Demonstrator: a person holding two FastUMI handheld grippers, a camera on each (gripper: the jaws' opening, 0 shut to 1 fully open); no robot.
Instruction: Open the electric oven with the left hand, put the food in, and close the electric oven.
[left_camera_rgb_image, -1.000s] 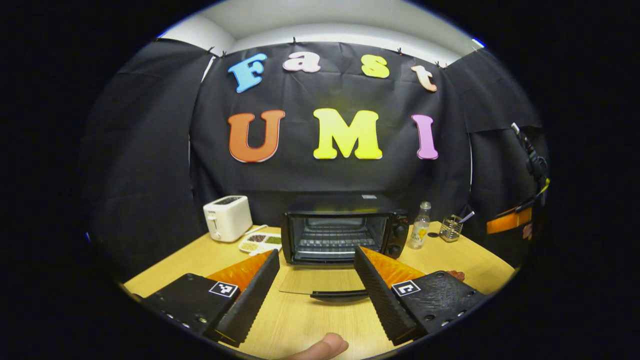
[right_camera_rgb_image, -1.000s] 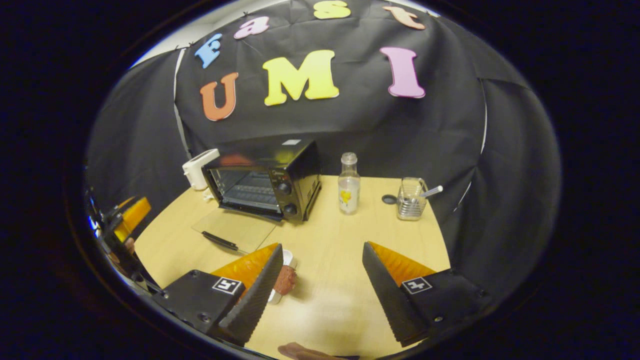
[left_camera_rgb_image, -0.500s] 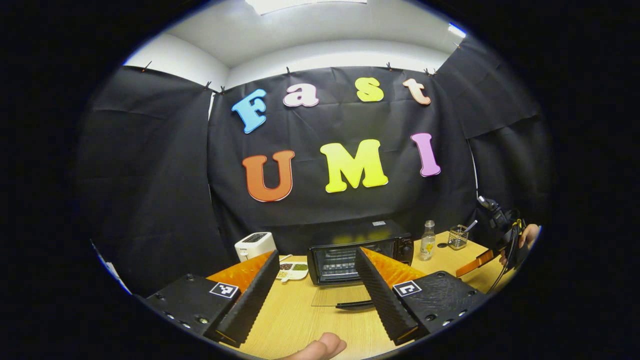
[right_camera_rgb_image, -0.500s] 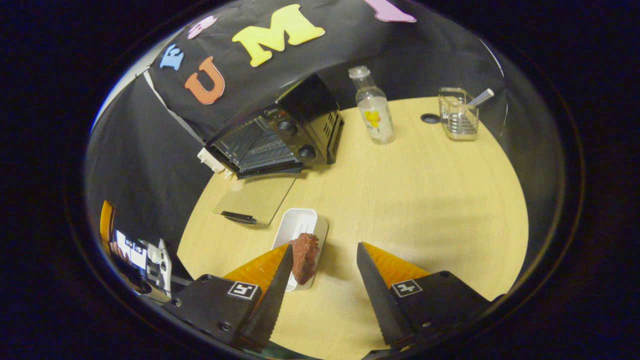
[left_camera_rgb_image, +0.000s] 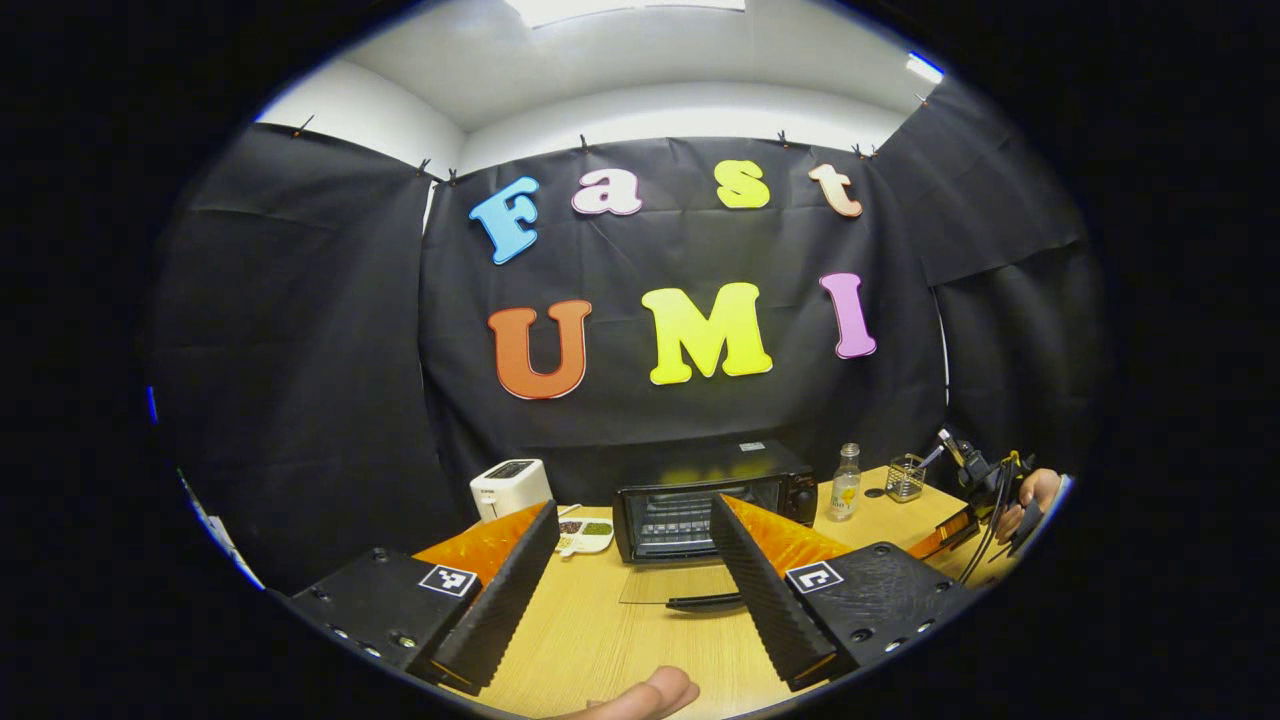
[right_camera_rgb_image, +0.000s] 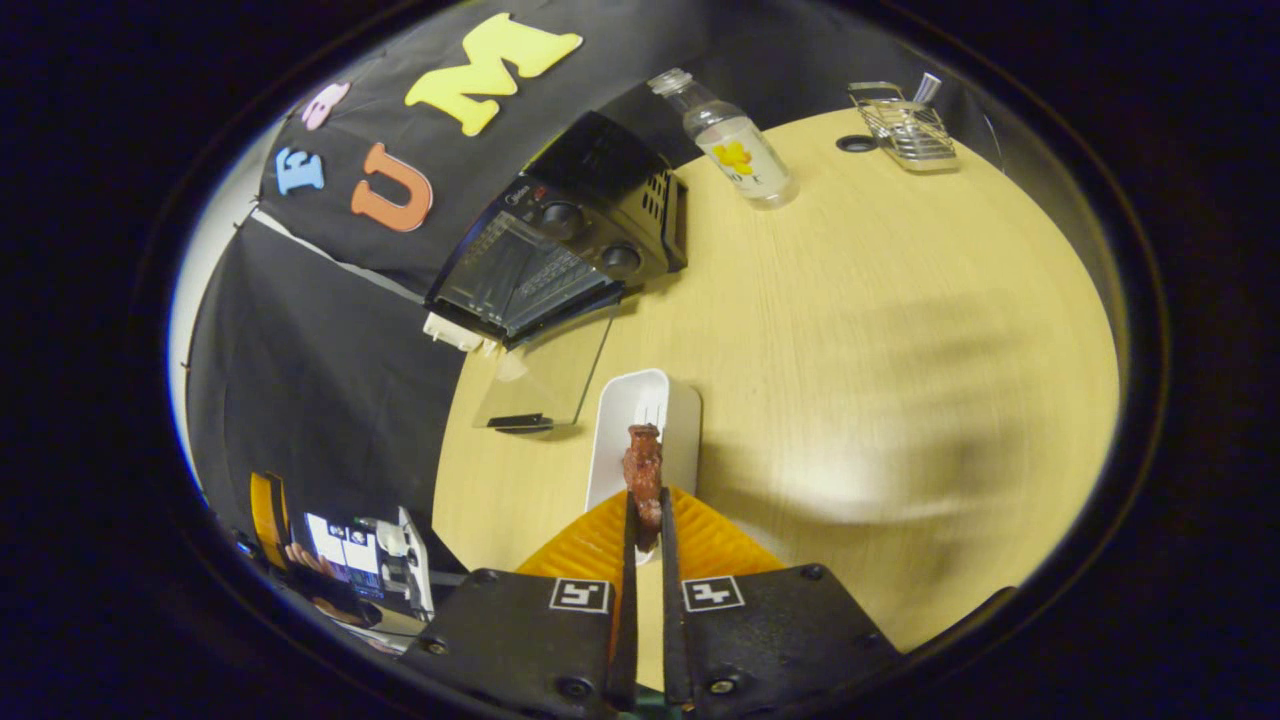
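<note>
The black electric oven (left_camera_rgb_image: 705, 500) (right_camera_rgb_image: 560, 255) stands at the back of the table, its glass door (left_camera_rgb_image: 675, 585) (right_camera_rgb_image: 545, 385) folded down flat. My left gripper (left_camera_rgb_image: 630, 600) hangs open, well back from the oven, with nothing between its fingers. In the right gripper view my right gripper (right_camera_rgb_image: 645, 535) is shut on a reddish-brown piece of food (right_camera_rgb_image: 642, 480), held just over the near end of a white tray (right_camera_rgb_image: 640, 415). The right gripper (left_camera_rgb_image: 960, 530) and the hand holding it also appear at the far right of the left gripper view.
A white toaster (left_camera_rgb_image: 510, 487) and a small dish of seasonings (left_camera_rgb_image: 585, 535) sit left of the oven. A glass bottle (left_camera_rgb_image: 845, 483) (right_camera_rgb_image: 735, 140) and a wire holder (left_camera_rgb_image: 905, 478) (right_camera_rgb_image: 905, 125) stand to its right. The wooden table (right_camera_rgb_image: 900, 330) has open room on the right.
My right gripper came down over the white tray and shut on the piece of food. My left gripper drew back and up from the oven, staying open.
</note>
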